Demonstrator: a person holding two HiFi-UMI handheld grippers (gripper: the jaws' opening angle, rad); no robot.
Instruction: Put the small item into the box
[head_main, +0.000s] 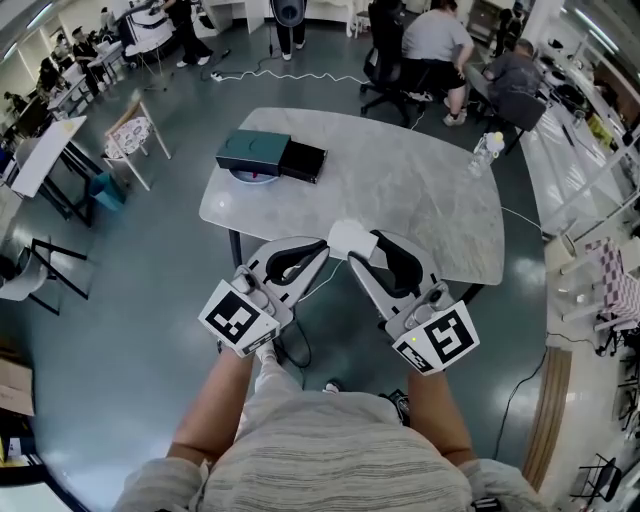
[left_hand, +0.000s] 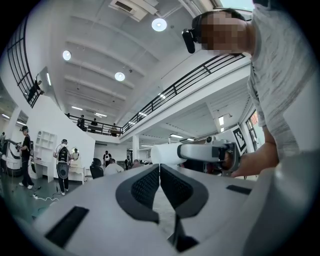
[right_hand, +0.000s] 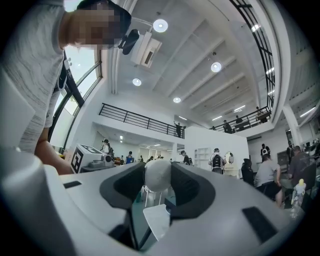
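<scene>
A small white rounded item (head_main: 352, 239) is pinched between the jaws of my right gripper (head_main: 364, 247), held in the air over the near edge of the grey table (head_main: 420, 200). In the right gripper view the item (right_hand: 158, 179) fills the gap between the dark pads. My left gripper (head_main: 321, 247) hangs just left of it with jaws pressed together and nothing in them; its own view shows the item (left_hand: 164, 153) straight ahead. The dark teal box (head_main: 253, 150) with its black part (head_main: 304, 161) slid out sits at the table's far left corner.
A clear bottle (head_main: 485, 152) stands at the table's right edge. People sit on office chairs (head_main: 385, 60) beyond the table. A folding stand (head_main: 130, 135) and desks line the left side. A cable (head_main: 290, 76) runs across the floor.
</scene>
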